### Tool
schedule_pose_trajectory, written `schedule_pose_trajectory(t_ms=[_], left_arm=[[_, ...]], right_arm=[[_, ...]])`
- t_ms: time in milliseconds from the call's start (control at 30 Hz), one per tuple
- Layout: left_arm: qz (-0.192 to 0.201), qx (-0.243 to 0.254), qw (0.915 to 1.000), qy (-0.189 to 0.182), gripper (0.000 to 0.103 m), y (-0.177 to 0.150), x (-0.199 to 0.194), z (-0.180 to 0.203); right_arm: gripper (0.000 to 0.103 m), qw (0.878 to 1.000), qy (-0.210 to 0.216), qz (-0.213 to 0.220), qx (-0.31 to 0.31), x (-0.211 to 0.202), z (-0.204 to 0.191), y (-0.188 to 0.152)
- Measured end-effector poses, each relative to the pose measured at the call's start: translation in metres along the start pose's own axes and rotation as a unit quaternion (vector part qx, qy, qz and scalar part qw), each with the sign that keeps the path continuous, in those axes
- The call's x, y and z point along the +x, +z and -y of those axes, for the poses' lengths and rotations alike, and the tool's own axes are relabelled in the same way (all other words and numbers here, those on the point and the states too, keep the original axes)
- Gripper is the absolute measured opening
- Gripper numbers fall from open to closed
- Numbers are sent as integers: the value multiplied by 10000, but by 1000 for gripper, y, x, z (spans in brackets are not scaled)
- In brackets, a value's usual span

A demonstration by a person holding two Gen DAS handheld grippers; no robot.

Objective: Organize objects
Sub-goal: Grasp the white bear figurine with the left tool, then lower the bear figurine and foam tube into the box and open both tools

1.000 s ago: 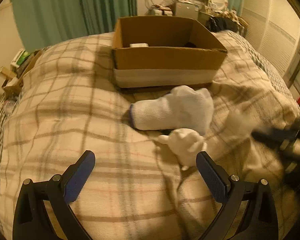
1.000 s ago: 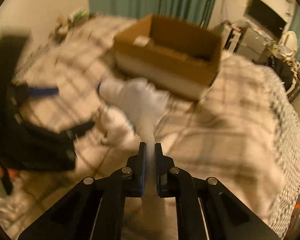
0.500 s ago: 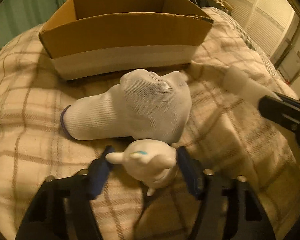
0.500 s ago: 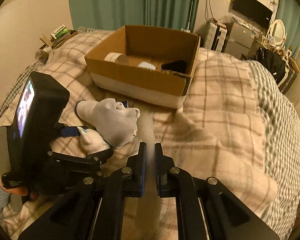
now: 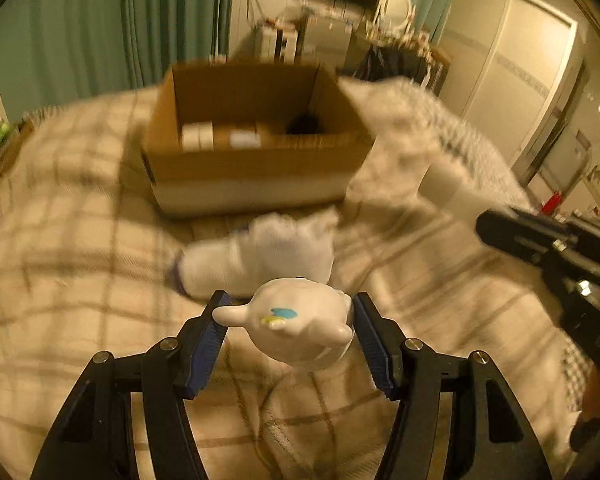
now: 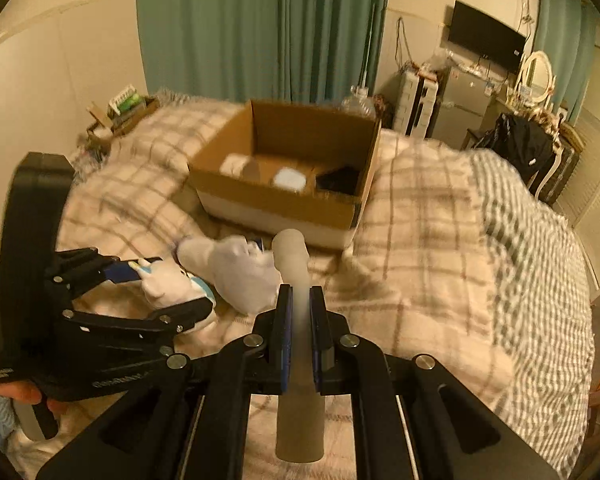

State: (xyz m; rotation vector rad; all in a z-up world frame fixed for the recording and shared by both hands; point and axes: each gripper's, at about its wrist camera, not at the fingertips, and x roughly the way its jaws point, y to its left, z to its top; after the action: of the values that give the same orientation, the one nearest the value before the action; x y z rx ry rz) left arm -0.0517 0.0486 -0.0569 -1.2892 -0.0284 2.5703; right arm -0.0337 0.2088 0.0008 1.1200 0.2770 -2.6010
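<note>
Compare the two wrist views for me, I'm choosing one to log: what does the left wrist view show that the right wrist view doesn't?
Only the left wrist view shows the blue and yellow marks on the white figurine, seen head-on between the left tongs. Only the right wrist view shows the frosted tube head-on, clamped in the right tongs, and the hand carrying the left tool. Both show the cardboard box, the white sock and the plaid blanket.
</note>
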Motion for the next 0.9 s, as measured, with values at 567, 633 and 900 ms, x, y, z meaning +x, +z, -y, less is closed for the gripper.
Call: schedule_pose_trajectory(t_ms=[567, 633, 900], left_arm=[[1382, 378, 9883, 529, 64, 155, -55, -27], [1375, 409, 9881, 558, 64, 173, -37, -33], [972, 342, 9927, 632, 64, 202, 57, -64]], right_arm=[[7, 9953, 100, 961, -82, -8, 6, 146], [7, 9954, 100, 949, -88, 12, 9, 162], [7, 9985, 135, 536, 44, 118, 31, 193]])
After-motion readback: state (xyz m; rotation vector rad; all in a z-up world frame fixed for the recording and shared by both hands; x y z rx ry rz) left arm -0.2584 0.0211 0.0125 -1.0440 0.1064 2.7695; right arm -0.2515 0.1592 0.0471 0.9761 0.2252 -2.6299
